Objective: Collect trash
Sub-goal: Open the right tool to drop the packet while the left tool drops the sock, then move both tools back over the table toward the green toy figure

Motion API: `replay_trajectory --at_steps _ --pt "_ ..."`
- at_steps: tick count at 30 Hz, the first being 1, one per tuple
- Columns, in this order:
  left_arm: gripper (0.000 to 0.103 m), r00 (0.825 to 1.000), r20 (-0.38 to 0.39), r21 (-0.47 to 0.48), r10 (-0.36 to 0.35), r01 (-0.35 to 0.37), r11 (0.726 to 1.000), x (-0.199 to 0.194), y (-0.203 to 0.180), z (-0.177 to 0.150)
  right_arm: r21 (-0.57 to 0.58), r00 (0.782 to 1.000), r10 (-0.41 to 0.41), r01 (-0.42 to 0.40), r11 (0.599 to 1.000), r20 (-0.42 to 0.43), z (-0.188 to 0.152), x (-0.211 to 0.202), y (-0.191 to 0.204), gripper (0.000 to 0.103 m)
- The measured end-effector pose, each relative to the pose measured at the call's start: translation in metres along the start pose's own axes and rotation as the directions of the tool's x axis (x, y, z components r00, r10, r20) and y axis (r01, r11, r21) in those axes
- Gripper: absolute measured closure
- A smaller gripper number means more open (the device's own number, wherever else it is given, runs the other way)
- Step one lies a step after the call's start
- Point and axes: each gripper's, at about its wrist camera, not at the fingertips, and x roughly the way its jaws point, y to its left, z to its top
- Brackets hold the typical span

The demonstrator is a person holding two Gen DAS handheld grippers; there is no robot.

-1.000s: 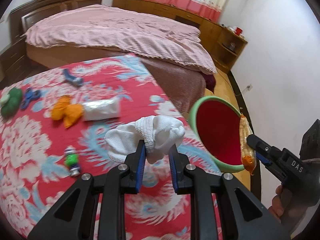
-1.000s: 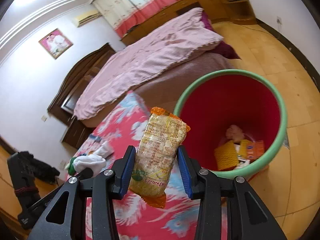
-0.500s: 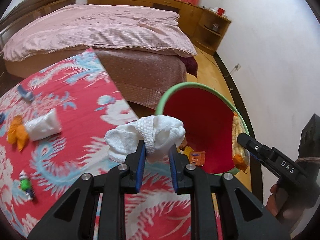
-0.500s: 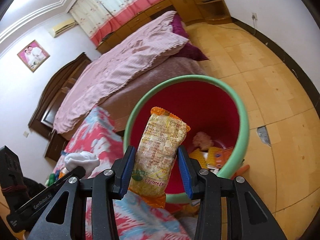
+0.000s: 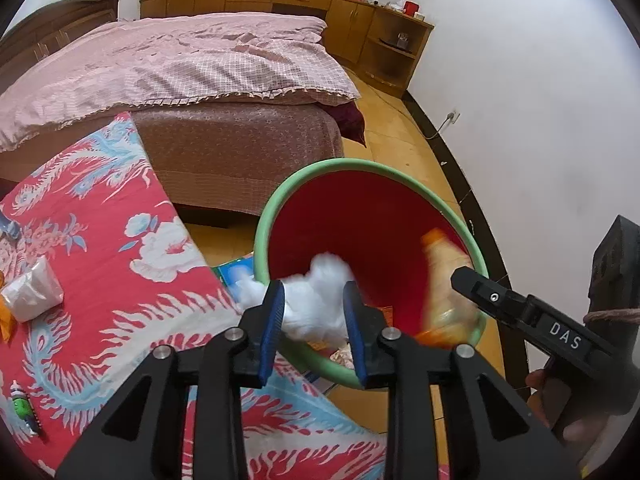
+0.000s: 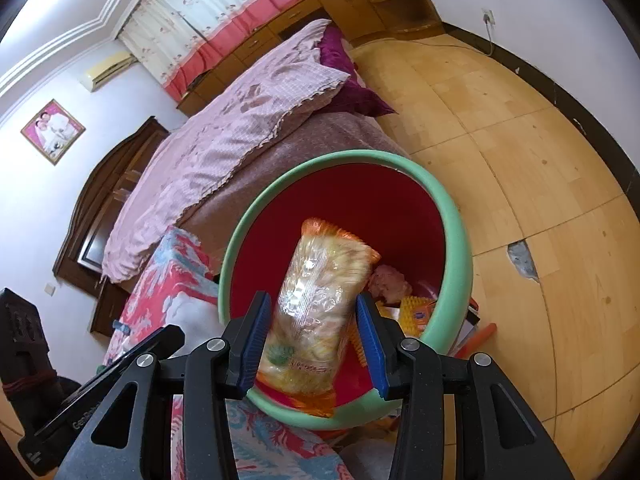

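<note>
A red bin with a green rim point(image 5: 360, 164) point(image 6: 352, 156) stands on the floor beside the red floral cloth. My left gripper point(image 5: 314, 312) hangs over its near rim, and its jaws are opening. The white sock point(image 5: 316, 300) sags blurred between the blue pads, slipping down. My right gripper point(image 6: 310, 328) point(image 5: 460, 276) points into the bin's mouth from the right. Its pads touch both sides of a yellow and orange snack packet point(image 6: 316, 308) point(image 5: 444, 280), which is blurred. Wrappers point(image 6: 416, 312) lie at the bin's bottom.
The floral cloth point(image 5: 100, 280) carries a white packet point(image 5: 32, 296) and a small green toy point(image 5: 22, 404). A blue wrapper point(image 5: 236, 268) and orange litter point(image 6: 476, 336) lie on the wooden floor by the bin. A pink-covered bed point(image 5: 200, 60) stands behind.
Both grippers have moved over the bin and sunk toward it. The left jaws have spread and the sock has slid lower between them. The snack packet now hangs inside the bin's mouth.
</note>
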Motion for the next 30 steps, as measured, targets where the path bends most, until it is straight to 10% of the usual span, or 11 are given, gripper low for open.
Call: replay_trajectory --at_steps 30 --pt "0.065 0.992 0.059 -0.157 0.114 -0.104 0.982 -0.061 0.055 -0.026 -0.084 1.0 0.019 -0.018 0.996 0.007 -0.023 -0.025 0.039 0.056"
